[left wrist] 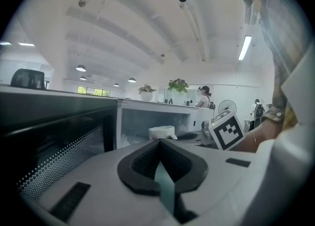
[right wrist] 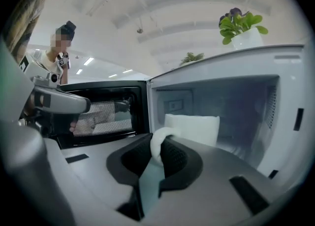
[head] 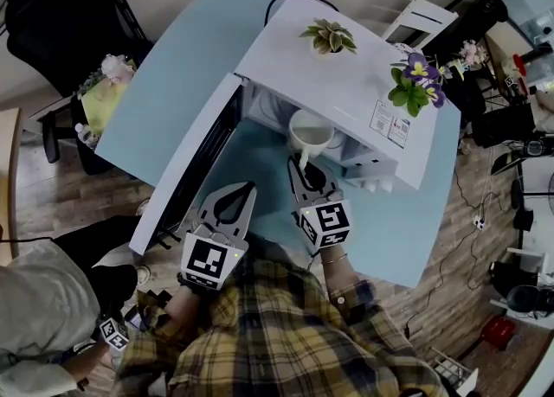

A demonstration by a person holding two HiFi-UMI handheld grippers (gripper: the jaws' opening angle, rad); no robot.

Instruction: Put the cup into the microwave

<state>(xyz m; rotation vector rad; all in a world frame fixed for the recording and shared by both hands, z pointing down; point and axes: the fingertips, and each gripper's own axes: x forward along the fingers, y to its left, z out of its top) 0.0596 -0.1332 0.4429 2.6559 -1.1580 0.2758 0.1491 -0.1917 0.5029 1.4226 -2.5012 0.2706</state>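
While the right gripper [head: 305,168] fingers pinch only the handle of the cup [head: 312,132] at the microwave [head: 346,75] mouth, it could swivel, clip the sill, tip. Left gripper [head: 232,205] fingers together, empty.

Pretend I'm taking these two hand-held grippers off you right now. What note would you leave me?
Left gripper: shut, empty, waiting beside the open door.
Right gripper: shut on the handle of the cup.
Cup: at the mouth of the microwave; I can't tell whether it rests on the oven floor.
Done: door open, cup gripped.
Left: set it inside, let go, pull out.
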